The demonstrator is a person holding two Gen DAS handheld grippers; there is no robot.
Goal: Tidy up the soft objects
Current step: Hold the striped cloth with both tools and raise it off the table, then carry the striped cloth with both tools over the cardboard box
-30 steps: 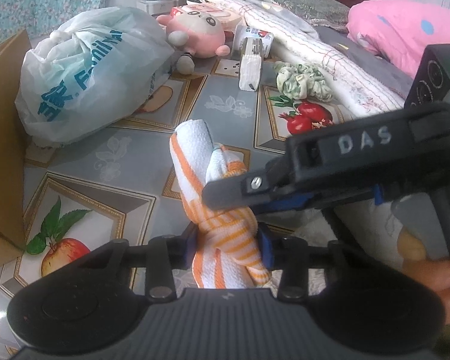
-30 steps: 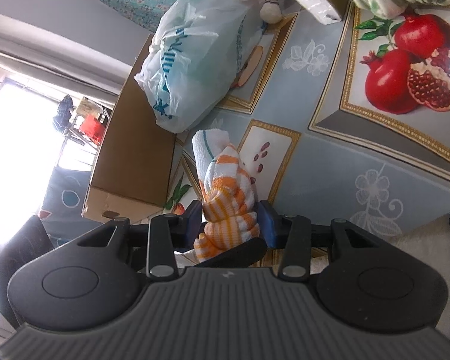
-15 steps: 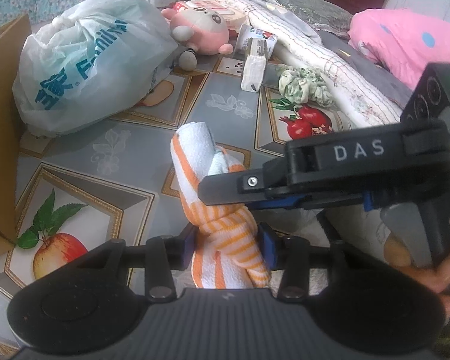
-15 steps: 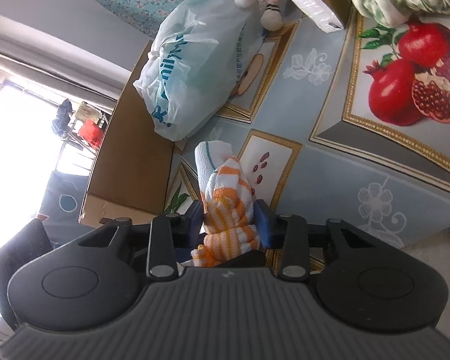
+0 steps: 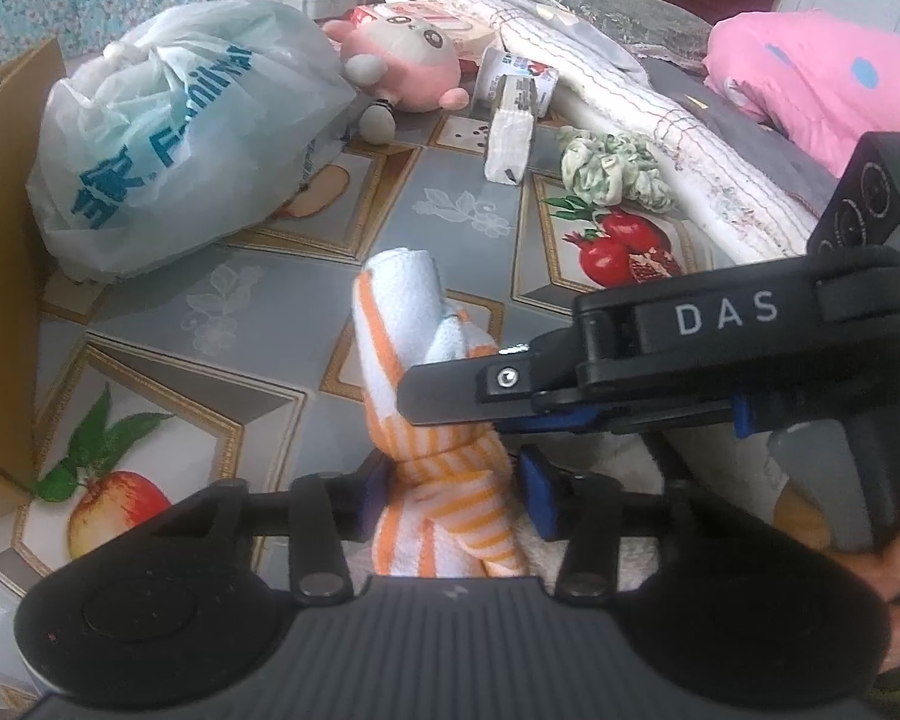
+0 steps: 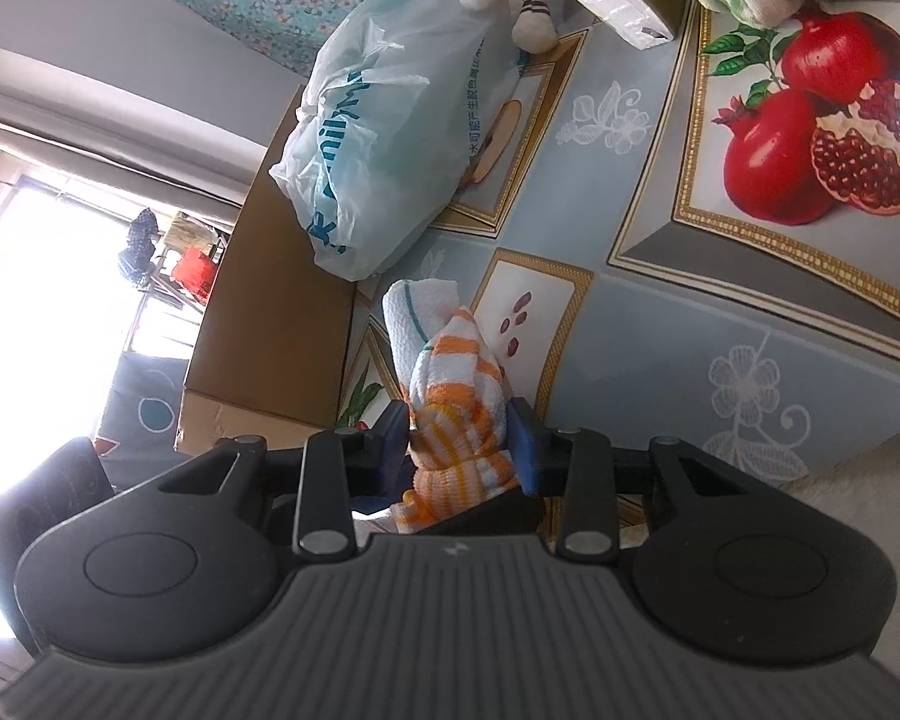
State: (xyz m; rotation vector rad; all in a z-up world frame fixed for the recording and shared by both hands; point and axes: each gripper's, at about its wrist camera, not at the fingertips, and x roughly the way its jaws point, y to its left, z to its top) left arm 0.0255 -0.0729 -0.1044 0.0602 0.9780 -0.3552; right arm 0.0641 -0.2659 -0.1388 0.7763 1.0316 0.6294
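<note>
Fruit-print floor (image 5: 462, 222); both tools (left (image 5: 450, 489), right (image 6: 457, 441)) clamp striped towel (image 5: 444, 468).

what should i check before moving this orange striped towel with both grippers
1. Left gripper pads press the orange striped towel: ok.
2. Right gripper pads press the same towel: ok.
3. Towel stays rolled, no loose end trailing: cannot tell, its lower end is hidden.
4. Floor between the towel and the plastic bag is bare: ok.
5. Cardboard box opening is reachable: cannot tell, only its side shows.
6. Green scrunchie and pink plush toy lie apart from the towel: ok.
</note>
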